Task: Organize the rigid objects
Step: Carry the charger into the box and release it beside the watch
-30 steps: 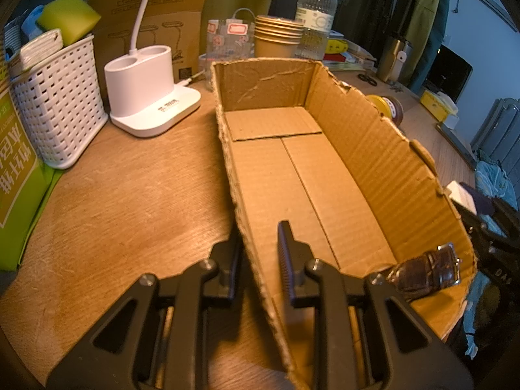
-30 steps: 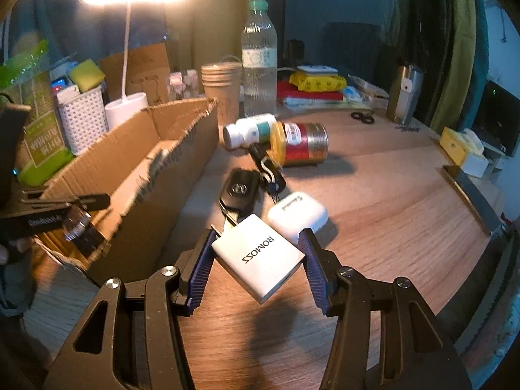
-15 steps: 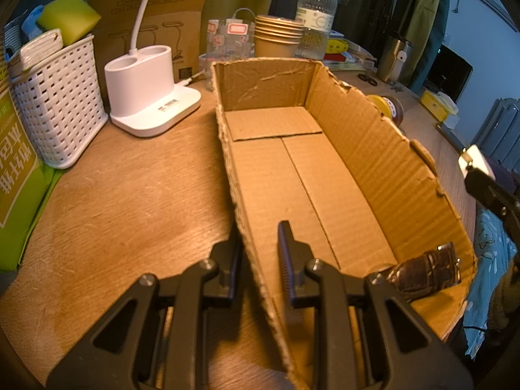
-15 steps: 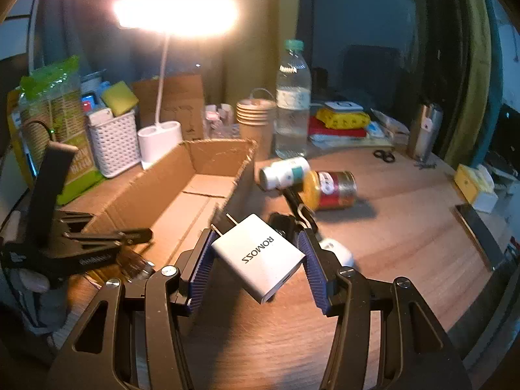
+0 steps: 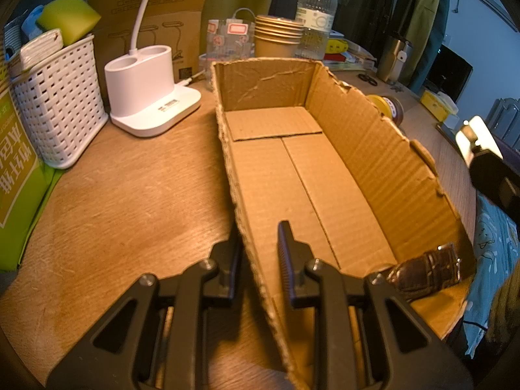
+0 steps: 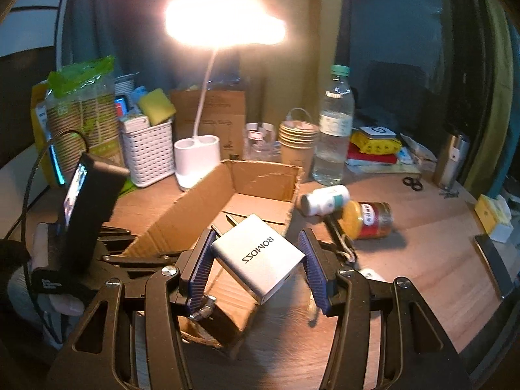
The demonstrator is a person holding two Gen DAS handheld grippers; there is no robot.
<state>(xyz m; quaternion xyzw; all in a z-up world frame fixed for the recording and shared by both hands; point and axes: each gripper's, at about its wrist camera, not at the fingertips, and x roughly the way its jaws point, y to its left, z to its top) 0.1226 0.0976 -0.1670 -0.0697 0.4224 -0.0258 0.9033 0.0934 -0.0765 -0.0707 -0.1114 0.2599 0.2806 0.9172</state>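
Observation:
An open cardboard box (image 5: 383, 149) lies lengthwise on the wooden desk; it also shows in the right wrist view (image 6: 260, 178). My left gripper (image 5: 258, 247) is shut on the box's near left wall. A brown leather watch (image 5: 425, 274) lies in the box's near right corner. My right gripper (image 6: 256, 253) is shut on a white ROMOSS charger (image 6: 260, 256) and holds it in the air above the near end of the box. The charger (image 5: 477, 136) shows at the right edge of the left wrist view.
A white lamp base (image 5: 146, 97), a white basket (image 5: 55, 107), paper cups (image 5: 276, 37) and a water bottle (image 6: 334, 130) stand behind the box. A white pill bottle (image 6: 325, 200), a red-labelled jar (image 6: 367, 221) and keys (image 6: 341, 243) lie right of it.
My right gripper has risen and moved left with the charger, from over the desk to above the box's near end. The left gripper and the box have not moved.

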